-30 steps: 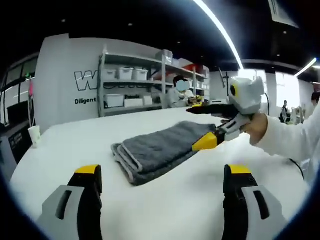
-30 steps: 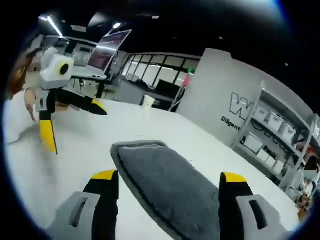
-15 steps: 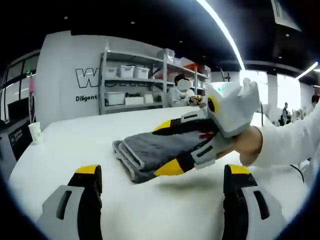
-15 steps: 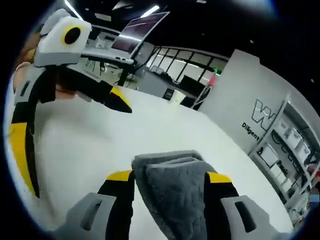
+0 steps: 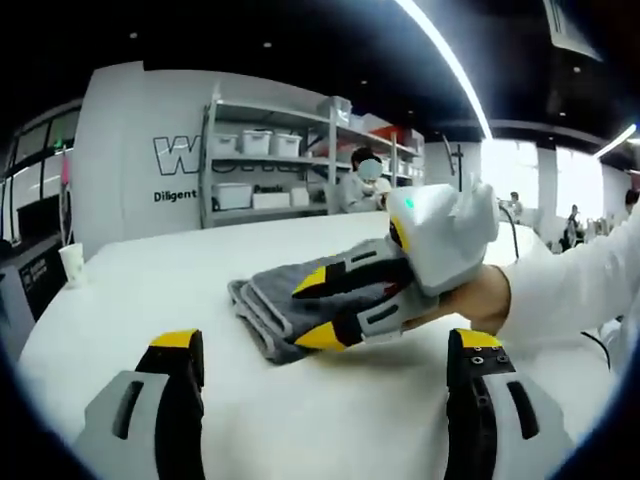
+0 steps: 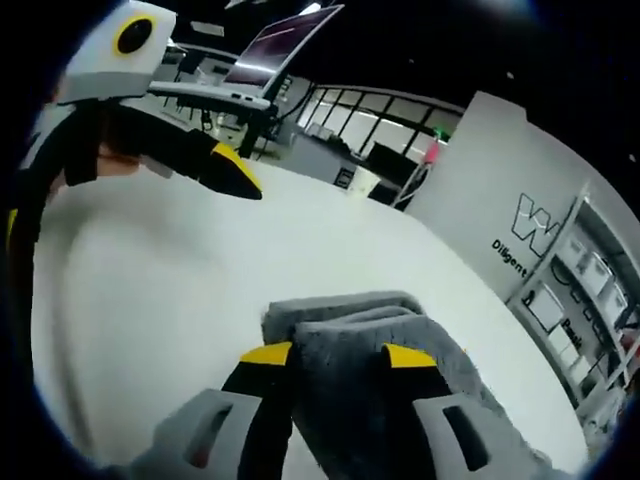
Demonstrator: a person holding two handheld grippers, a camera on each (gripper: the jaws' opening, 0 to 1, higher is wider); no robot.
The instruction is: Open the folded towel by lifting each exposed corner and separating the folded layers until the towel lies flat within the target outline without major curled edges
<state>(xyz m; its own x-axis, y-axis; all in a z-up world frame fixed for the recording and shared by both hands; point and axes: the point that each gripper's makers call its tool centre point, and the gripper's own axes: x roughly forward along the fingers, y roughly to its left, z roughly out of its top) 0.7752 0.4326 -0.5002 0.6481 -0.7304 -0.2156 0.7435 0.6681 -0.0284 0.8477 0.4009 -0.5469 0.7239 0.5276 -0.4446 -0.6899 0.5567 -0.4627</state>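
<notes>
While right gripper [image 6: 325, 355] pinches top layer at near corner of folded grey towel [image 5: 285, 290], lift slowly, peel one layer only. Towel mid white table [image 5: 150, 290]. Left gripper [image 5: 325, 345] spread, empty, short of towel. Count: one towel, two grippers.

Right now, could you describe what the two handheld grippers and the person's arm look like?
Both grippers have grey jaw bodies with slotted sides, black inner faces and yellow tips. That shows on the left gripper and the right gripper. The right one carries a white housing with a green light. The person's sleeve is white.
</notes>
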